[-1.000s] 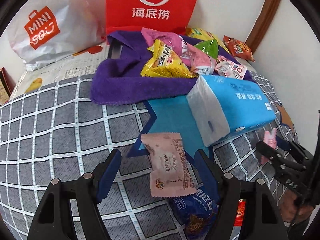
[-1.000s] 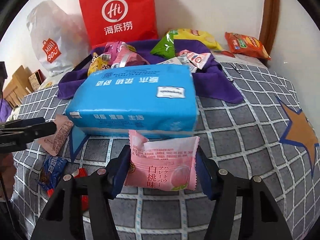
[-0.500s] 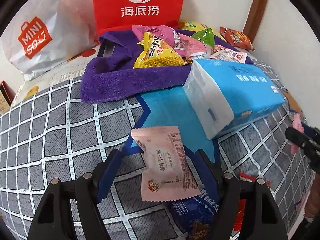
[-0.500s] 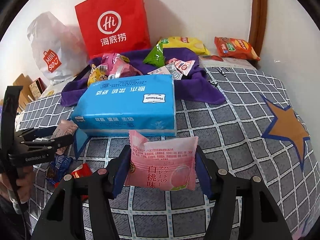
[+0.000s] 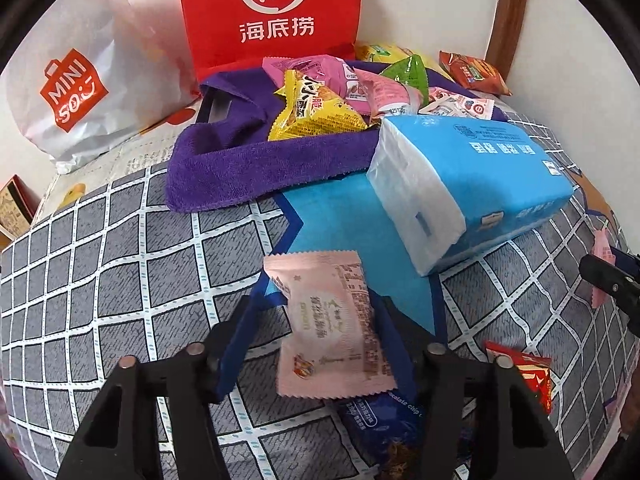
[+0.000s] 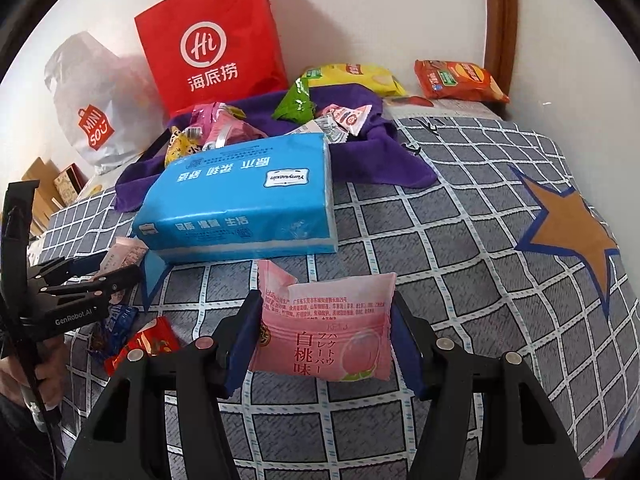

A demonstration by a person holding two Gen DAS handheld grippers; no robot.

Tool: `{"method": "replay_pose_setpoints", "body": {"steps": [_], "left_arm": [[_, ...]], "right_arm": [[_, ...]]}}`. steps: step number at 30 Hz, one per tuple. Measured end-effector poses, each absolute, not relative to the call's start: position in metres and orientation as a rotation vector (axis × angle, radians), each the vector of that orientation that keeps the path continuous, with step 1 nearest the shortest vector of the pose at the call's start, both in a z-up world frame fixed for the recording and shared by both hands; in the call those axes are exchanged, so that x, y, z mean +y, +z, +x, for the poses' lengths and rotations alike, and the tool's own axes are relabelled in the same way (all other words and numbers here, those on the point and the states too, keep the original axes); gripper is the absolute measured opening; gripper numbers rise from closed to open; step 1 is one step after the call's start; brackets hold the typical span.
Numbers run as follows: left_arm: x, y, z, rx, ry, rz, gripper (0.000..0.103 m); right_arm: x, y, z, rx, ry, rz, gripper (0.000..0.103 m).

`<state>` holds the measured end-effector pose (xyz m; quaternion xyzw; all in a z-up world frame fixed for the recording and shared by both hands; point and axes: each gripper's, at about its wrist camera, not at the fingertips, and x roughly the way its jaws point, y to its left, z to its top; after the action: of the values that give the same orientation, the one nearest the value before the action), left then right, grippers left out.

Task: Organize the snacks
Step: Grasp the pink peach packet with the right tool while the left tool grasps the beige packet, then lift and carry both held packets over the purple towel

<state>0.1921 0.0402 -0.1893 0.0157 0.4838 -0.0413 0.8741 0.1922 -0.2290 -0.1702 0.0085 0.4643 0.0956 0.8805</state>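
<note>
A pink peach-flavour snack packet [image 6: 326, 330] is clamped in the right tool [image 6: 324, 338] above the checked grey bedspread [image 6: 460, 240] (blue tissue pack [image 6: 240, 200] behind); a pale-pink wrapped snack [image 5: 330, 326] is gripped by the left tool [image 5: 320, 344].

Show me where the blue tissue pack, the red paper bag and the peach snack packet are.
blue tissue pack [image 6: 244, 184], right wrist view, top face.
red paper bag [image 6: 208, 52], right wrist view, white logo.
peach snack packet [image 6: 324, 332], right wrist view, front, between the fingers.
</note>
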Motion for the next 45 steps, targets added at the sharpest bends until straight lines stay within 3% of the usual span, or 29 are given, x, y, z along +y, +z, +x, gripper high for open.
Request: {"method": "replay_pose_setpoints", "body": {"steps": [2,8,21,45], "left_arm": [[0.038,-0.188,0.191,1.002,-0.087,0.044,0.043],[0.038,-0.186,0.190,0.983,-0.088,0.057,0.036],[0.056,-0.166,0.183,0.992,-0.114,-0.063,0.036],[0.041,-0.055,0.183,0.895,-0.205,-0.132,0.036]], "right_arm": [[-0.230,-0.170,0.192,0.968,0.196,0.019,0.061],[-0.230,-0.169,0.190,0.969,0.192,0.017,0.060],[-0.230,-0.140,0.183,0.944,0.192,0.009,0.060],[-0.208,-0.066,0.211,0.859,0.239,-0.015,0.060]]}}
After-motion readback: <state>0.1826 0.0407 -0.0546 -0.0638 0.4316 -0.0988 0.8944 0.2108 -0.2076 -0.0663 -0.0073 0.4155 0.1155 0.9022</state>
